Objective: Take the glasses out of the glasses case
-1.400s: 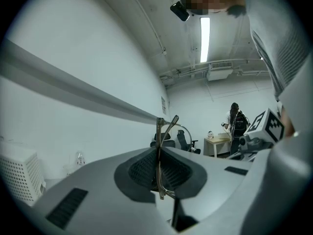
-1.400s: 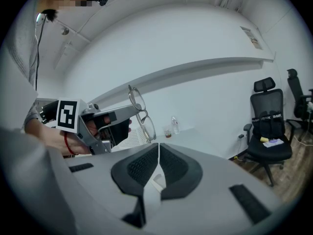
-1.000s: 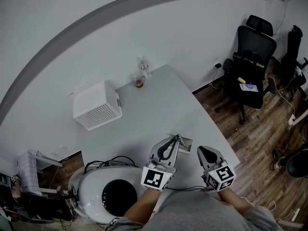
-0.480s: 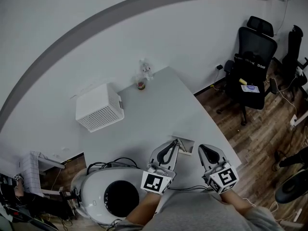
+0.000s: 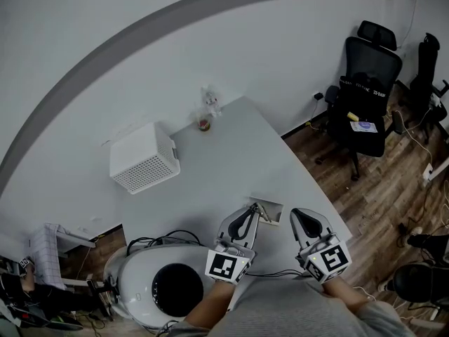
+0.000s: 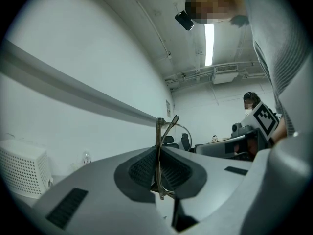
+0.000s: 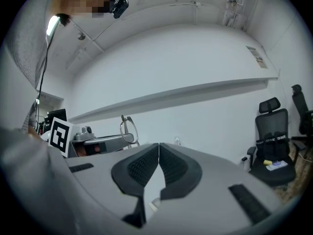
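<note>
The left gripper (image 6: 159, 148) has its jaws pinched on the glasses (image 6: 159, 131), which stand edge-on and upright between the pads, long axis vertical, one lens ring rising past the jaw tips. They are held just above the open glasses case (image 5: 272, 211) at the table's (image 5: 231, 153) near right edge. The right gripper (image 7: 158, 146), jaws pressed together on nothing, sits just right of the left, both forearms reaching in from the near side and pointing away.
</note>
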A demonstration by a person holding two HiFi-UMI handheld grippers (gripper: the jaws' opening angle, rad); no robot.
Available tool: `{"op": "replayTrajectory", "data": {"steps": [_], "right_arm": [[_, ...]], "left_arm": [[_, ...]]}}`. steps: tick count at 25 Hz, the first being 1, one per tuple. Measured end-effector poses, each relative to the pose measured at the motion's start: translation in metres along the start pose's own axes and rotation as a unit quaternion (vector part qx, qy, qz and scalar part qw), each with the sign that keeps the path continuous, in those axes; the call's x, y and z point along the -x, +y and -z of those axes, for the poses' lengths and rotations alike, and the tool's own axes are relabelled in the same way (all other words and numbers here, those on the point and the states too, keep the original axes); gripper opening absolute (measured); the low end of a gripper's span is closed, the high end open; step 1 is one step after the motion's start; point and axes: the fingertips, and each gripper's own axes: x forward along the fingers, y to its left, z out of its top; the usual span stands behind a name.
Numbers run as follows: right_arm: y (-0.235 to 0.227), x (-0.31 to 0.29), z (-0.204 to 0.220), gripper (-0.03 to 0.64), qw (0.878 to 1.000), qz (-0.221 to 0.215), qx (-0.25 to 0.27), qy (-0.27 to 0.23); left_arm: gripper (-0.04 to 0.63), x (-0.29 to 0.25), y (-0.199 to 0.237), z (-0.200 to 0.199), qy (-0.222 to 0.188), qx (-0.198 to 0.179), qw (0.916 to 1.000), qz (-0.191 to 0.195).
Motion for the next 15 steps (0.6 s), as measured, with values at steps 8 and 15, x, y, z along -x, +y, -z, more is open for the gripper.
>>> {"op": "replayTrajectory", "data": {"steps": [8, 15], "right_arm": [[-0.0002, 0.0011, -0.0015, 0.014, 1.000, 0.001, -0.003, 0.001], [-0.0022, 0.0025, 0.0003, 0.014, 1.000, 0.003, -0.005, 0.001]], "left_arm": [[0.032, 0.0001, -0.0019, -0.0001, 0.002, 0.001, 1.0000, 0.002], [0.032, 0.0000, -0.0004, 0.0014, 0.003, -0.001, 1.0000, -0.003]]}}
